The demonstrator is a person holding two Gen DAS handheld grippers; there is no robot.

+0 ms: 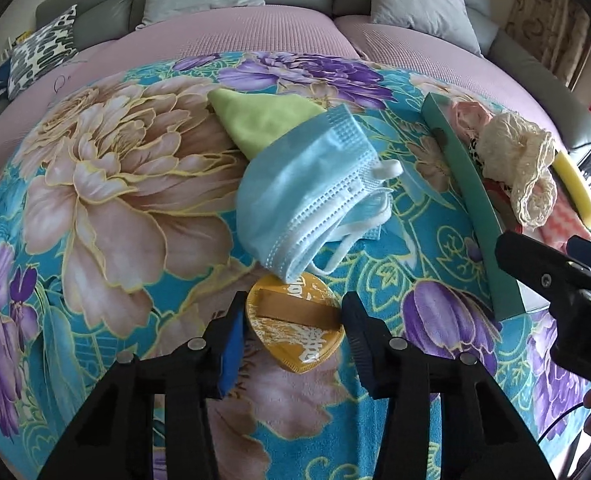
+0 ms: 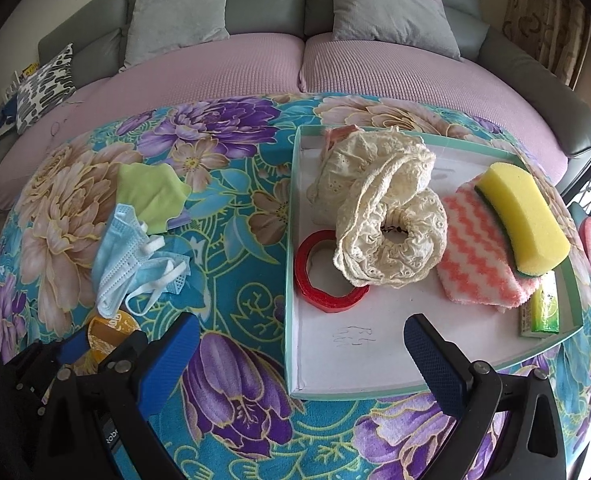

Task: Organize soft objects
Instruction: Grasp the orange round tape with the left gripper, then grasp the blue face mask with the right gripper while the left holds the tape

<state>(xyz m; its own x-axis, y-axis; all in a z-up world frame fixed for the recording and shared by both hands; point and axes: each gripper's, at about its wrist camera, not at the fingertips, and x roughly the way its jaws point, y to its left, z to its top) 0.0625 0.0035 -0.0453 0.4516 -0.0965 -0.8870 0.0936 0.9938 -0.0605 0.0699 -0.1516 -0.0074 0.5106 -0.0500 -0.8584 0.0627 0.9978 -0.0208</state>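
Left gripper [image 1: 293, 326] points down at the floral blanket [image 1: 107, 184]. Its jaws stand at a middling width either side of a yellow heart-shaped packet [image 1: 291, 324]. The left blue pad looks to be against the packet's edge; a thin gap shows at the right pad, so a firm grip cannot be confirmed. The packet's far tip is hidden under the blue face masks [image 1: 307, 196]. Its printing is white and unreadable.

The masks lie in a loose heap, ear loops trailing, overlapping a green cloth [image 1: 255, 120] of which only the far part shows.

Right gripper [image 2: 299, 344] hangs with its jaws spread wide and empty, one finger over the blanket, the other over the near part of the teal-rimmed tray [image 2: 291, 240]. From the left wrist camera this gripper appears only as a dark shape at the right edge, its finger ends cut off.

In the tray: cream lace fabric [image 2: 383, 216] bunched up, covering part of a red tape roll [image 2: 323, 276] and most of a pink item behind it that cannot be identified. A pink-and-white zigzag cloth [image 2: 479, 260] lies beside the lace, with a yellow sponge [image 2: 523, 224] on top of it. A small green box [image 2: 543, 312] stands at the tray's right rim, label too small to read. Faint pencil marks on the tray floor, illegible.

Behind is a sofa with lilac seat covers [image 2: 215, 76] and grey cushions [image 2: 175, 12].
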